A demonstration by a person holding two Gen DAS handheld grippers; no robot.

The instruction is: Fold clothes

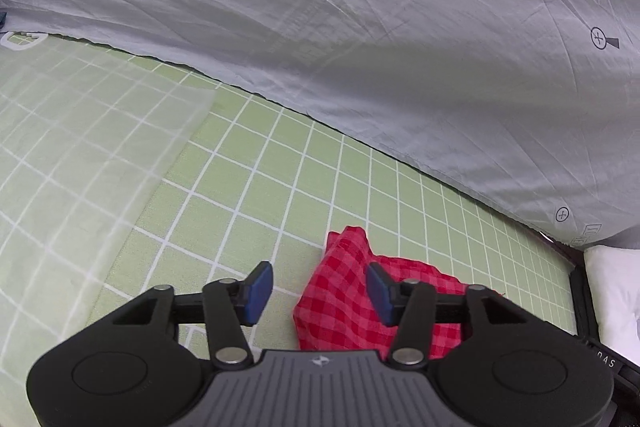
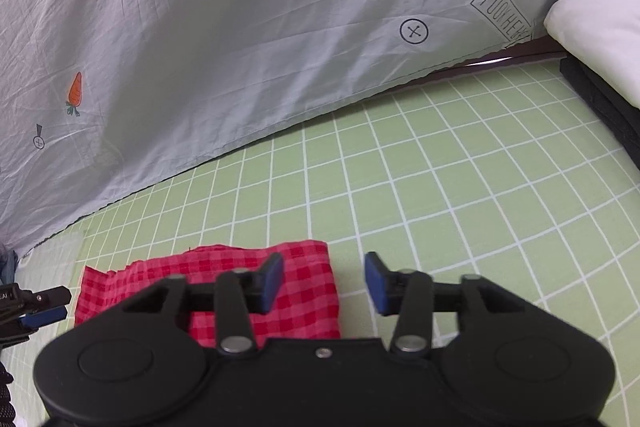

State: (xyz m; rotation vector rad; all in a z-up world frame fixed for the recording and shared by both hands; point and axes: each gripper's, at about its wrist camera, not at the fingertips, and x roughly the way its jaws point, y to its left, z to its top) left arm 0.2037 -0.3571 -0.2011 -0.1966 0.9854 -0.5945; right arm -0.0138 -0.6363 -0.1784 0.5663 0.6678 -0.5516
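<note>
The red checked cloth (image 2: 240, 287) lies folded into a small, slightly wrinkled packet on the green sheet with white grid lines (image 2: 460, 195), near the edge of a pale grey cover printed with carrots (image 2: 240, 47). The left tool (image 1: 320, 293) stands open above one end of the cloth, its blue pads (image 1: 260, 291) not pressing it. The right tool (image 2: 324, 283) is also open and holds nothing, at the other end.

Red checked cloth (image 2: 256, 291) on green gridded sheet (image 2: 440, 187), perhaps a bed
</note>
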